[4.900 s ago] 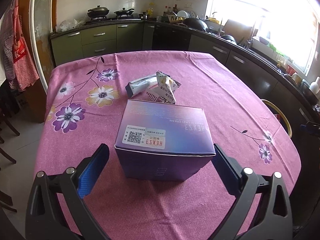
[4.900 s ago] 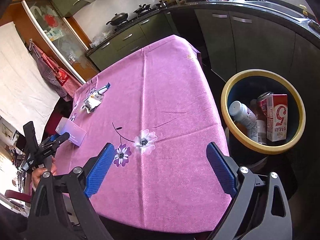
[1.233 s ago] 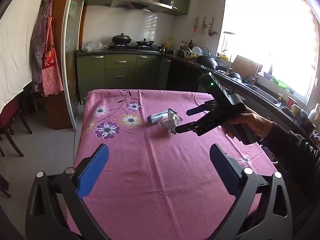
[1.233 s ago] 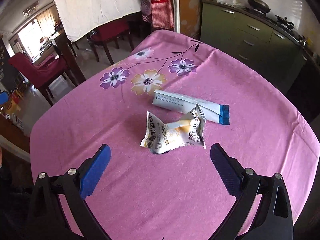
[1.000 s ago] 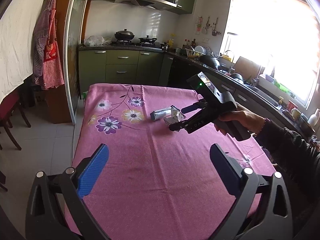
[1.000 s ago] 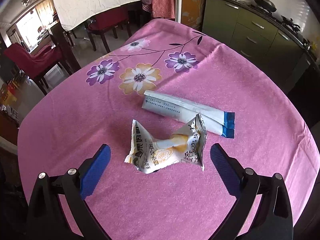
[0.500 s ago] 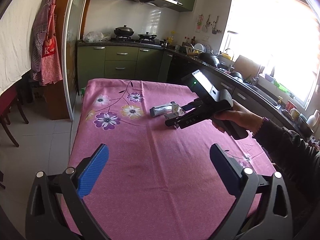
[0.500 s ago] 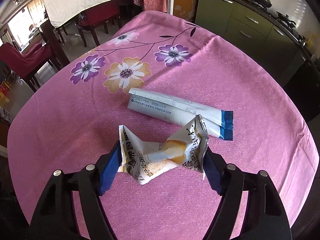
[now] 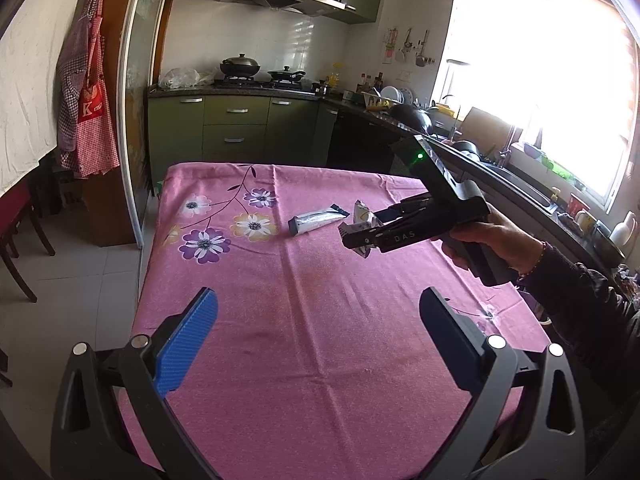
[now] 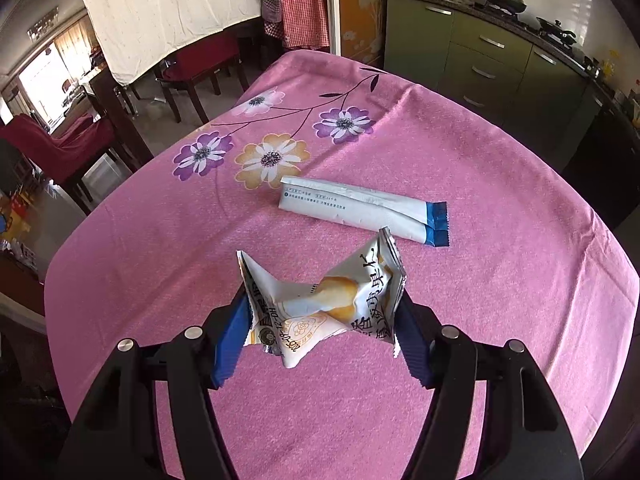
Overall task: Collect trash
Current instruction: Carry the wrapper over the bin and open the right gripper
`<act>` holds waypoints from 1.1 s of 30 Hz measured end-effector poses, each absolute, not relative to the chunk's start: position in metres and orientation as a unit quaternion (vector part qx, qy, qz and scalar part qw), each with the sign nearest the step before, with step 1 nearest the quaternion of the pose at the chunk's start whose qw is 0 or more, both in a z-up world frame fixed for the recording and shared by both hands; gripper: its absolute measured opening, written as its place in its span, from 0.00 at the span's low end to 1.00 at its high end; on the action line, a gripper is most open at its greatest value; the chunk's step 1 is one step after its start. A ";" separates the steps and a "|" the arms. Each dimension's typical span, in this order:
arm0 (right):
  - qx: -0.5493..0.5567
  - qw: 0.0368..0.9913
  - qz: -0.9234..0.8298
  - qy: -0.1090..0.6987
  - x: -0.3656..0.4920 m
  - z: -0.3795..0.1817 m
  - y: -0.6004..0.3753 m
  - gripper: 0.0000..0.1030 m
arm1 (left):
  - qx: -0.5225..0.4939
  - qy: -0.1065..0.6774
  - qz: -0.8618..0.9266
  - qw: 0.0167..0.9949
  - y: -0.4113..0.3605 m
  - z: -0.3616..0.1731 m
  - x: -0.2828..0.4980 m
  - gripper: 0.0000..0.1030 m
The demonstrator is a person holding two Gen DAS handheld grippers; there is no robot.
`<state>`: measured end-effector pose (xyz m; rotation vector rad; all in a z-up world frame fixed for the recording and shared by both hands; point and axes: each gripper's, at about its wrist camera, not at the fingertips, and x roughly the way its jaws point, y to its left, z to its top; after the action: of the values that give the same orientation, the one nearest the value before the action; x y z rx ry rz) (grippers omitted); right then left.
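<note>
So the left tool (image 9: 316, 340) is just hanging out over the near end of the desk (image 9: 320, 360), jaws spread wide with nothing but pink cloth between them, probably parked there so it stays out of the way while the other side works. Ahead of it and off to its right, the right tool (image 10: 322, 328) has just been closing its jaws and is now clenched on the crumpled snack wrapper (image 10: 320, 304), one blue pad on each end, so the thing gets squeezed lengthwise and bunches into a bow-tie shape. Looks to me like the wrapper is already lifted clear of the cloth, since its bottom corner dangles free below the pads. Just beyond the right tool's tips, the long white sachet (image 10: 360, 210) with the blue end lies flat on the desk, not touching the wrapper, so my guess is that's the next bit of trash to go once this one gets dumped.
</note>
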<state>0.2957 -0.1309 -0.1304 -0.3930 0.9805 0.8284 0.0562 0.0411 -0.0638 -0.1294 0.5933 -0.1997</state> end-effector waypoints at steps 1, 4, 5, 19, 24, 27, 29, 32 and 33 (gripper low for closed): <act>-0.180 0.786 0.383 0.451 0.291 -0.127 -0.135 0.64 | -0.063 0.291 -0.099 0.950 0.040 -0.063 0.056 0.93; -0.167 0.795 0.383 0.440 0.272 -0.115 -0.153 0.64 | -0.060 0.291 -0.102 0.949 0.037 -0.063 0.056 0.93; -0.162 0.799 0.381 0.436 0.266 -0.110 -0.160 0.64 | -0.059 0.291 -0.104 0.949 0.036 -0.063 0.056 0.93; -0.065 0.889 0.172 0.419 0.172 -0.052 -0.401 0.64 | -0.053 0.295 -0.157 0.941 -0.002 -0.068 0.067 0.93; -0.026 0.893 0.074 0.442 0.167 -0.073 -0.489 0.64 | -0.041 0.298 -0.177 0.937 -0.021 -0.068 0.069 0.93; -0.009 0.890 0.027 0.456 0.177 -0.096 -0.526 0.83 | -0.029 0.295 -0.185 0.937 -0.031 -0.064 0.067 0.93; -0.002 0.888 -0.010 0.460 0.186 -0.109 -0.548 0.86 | -0.022 0.293 -0.187 0.937 -0.036 -0.062 0.067 0.93; 0.041 0.894 -0.039 0.445 0.184 -0.111 -0.572 0.86 | -0.013 0.291 -0.189 0.938 -0.041 -0.058 0.065 0.93; 0.060 0.898 -0.038 0.435 0.179 -0.108 -0.577 0.86 | -0.012 0.291 -0.190 0.938 -0.041 -0.058 0.066 0.93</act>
<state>0.1794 -0.5774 -0.1075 0.1236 0.9006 -0.0795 0.0656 -0.0411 -0.0579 -0.0242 0.5944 -0.3883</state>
